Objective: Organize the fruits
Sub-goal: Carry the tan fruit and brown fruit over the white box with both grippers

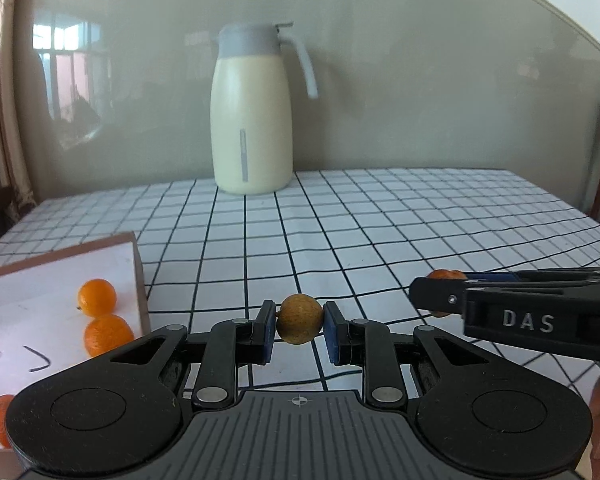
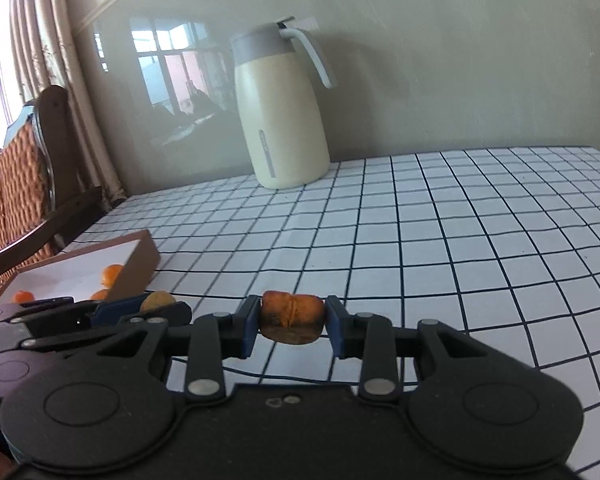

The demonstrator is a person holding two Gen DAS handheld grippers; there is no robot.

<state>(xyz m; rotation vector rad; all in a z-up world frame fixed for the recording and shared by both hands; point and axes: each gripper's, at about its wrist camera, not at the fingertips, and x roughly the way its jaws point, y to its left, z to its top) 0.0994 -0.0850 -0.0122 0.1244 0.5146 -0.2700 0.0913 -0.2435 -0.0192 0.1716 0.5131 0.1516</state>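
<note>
My left gripper is shut on a small brownish-yellow fruit and holds it above the checked tablecloth. My right gripper is shut on a squashed orange-brown fruit. In the left wrist view the right gripper comes in from the right with the orange fruit just showing. In the right wrist view the left gripper sits at the left with its fruit. A shallow box at the left holds three oranges. The box also shows in the right wrist view.
A cream thermos jug with a grey lid stands at the back of the table, near the wall; it also shows in the right wrist view. The tablecloth is white with a black grid. A wicker chair stands off the left edge.
</note>
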